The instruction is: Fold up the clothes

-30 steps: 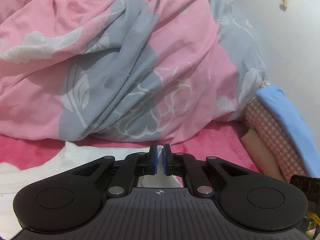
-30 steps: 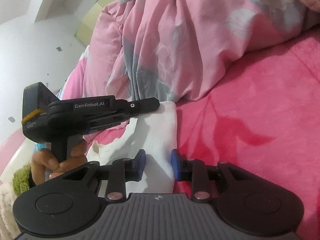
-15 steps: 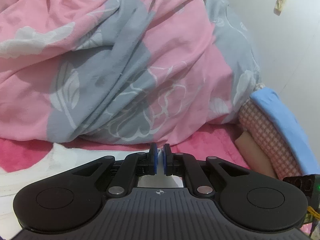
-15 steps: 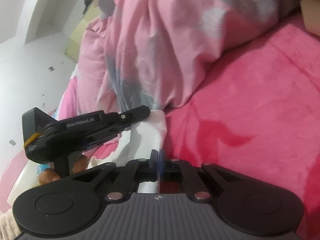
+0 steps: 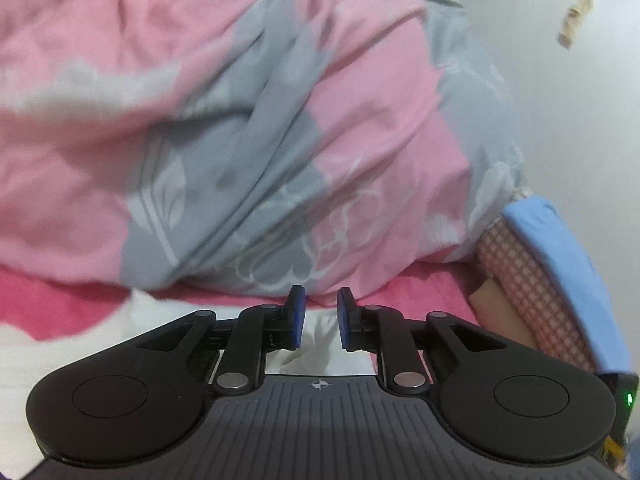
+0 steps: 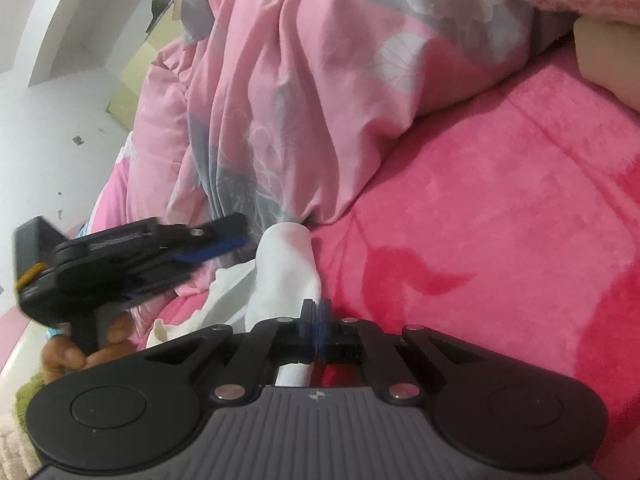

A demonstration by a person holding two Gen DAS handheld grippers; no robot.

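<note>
A white garment (image 6: pixel 286 268) lies rumpled on the red-pink blanket (image 6: pixel 500 240). My right gripper (image 6: pixel 314 322) is shut on the white garment's edge, and the cloth rises from the jaws in a raised fold. My left gripper (image 5: pixel 319 314) is open just above the same white garment (image 5: pixel 320 334), with nothing pinched between its blue pads (image 5: pixel 297 316). In the right wrist view the left gripper (image 6: pixel 224 242) shows from the side, held by a hand (image 6: pixel 76 350), its tips a short way left of the garment's raised fold.
A bunched pink and grey floral duvet (image 5: pixel 260 140) fills the back of the bed. Folded checked and blue cloths (image 5: pixel 540 280) are stacked at the right by the white wall (image 5: pixel 580 100). A beige pillow corner (image 6: pixel 604 60) sits far right.
My left gripper has opened and let go of the white garment. My right gripper went from open to shut on the garment's edge and has lifted it a little.
</note>
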